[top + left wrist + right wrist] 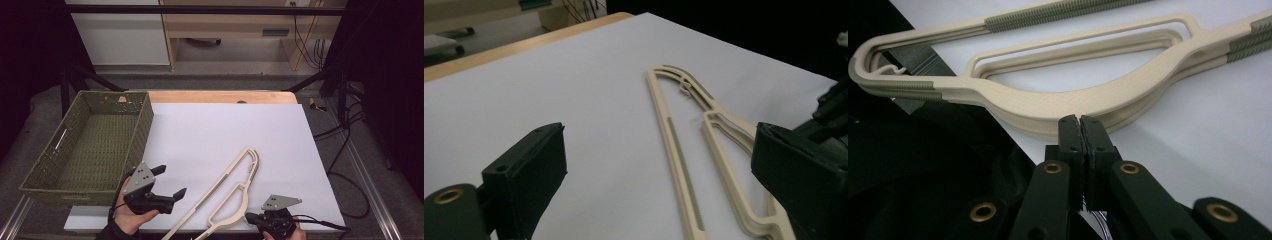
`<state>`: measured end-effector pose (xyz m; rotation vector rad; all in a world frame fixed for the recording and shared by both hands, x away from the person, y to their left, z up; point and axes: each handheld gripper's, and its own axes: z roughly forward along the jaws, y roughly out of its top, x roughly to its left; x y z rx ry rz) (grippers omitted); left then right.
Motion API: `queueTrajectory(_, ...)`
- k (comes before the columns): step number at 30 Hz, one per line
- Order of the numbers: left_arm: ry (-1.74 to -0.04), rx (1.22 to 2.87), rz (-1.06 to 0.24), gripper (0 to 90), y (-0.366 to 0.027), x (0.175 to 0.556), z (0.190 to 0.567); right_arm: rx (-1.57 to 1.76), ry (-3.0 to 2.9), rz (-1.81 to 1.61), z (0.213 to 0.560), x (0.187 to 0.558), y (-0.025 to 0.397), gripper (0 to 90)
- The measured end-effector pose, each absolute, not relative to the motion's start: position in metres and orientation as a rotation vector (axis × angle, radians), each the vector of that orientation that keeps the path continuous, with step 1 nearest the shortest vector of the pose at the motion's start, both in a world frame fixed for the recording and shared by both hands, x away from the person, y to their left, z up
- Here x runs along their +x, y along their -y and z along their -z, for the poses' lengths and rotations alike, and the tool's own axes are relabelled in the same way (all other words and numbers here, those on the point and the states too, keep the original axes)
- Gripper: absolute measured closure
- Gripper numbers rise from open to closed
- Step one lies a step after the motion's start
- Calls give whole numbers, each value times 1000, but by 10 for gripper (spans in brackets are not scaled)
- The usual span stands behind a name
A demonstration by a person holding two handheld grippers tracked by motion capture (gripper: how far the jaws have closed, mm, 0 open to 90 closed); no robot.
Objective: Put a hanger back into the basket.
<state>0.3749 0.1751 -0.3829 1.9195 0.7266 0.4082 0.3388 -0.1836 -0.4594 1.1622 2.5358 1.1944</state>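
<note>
The cream hanger (227, 192) lies flat on the white sheet (225, 135) at the near edge, between both grippers. Left gripper (169, 182), jaws spread, hovers just left. Right gripper (1080, 122), jaws pressed together, tips against the hanger's near curve.

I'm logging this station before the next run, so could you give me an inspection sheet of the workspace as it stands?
Surface: white sheet over a wooden table, flat.
Job's things: cream hangers, stacked, lying diagonally at the sheet's near edge, partly overhanging it.
Clutter: nothing seen on the sheet; green woven basket at its left holds nothing visible.
Grippers: left gripper has its jaws wide apart, beside the hangers and apart from them; right gripper has its jaws pressed together, tips at the hangers' edge, contact unclear.
Cables: one trails from the right gripper; several lie on the floor at right.
Surroundings: wooden desk beyond the table, dark sides.
</note>
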Motion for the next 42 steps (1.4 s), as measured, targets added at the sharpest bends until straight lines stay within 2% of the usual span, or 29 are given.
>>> queueTrajectory(4, -695, 1969, -390, 89, -156, 369, 387, 1151, -2535, -1181, 453, 340, 183, 895)
queueTrajectory(15, -540, 2256, -257, 169, -65, 358, 419, 1097, -2561, -1140, 438, 346, 181, 897)
queueTrajectory(18, -502, 2312, -235, 249, -49, 359, 427, 1080, -2571, -1128, 434, 347, 180, 897)
queueTrajectory(21, -482, 2364, -226, 280, -39, 361, 433, 1081, -2577, -1131, 431, 347, 180, 897)
queueTrajectory(22, -484, 2383, -213, 338, -34, 362, 436, 1080, -2575, -1134, 428, 348, 181, 897)
queueTrajectory(36, -491, 2454, -156, 736, -17, 362, 444, 1056, -2567, -1077, 416, 349, 179, 896)
queueTrajectory(42, -500, 2451, -192, 746, -18, 359, 442, 987, -2558, -1042, 414, 347, 175, 863)
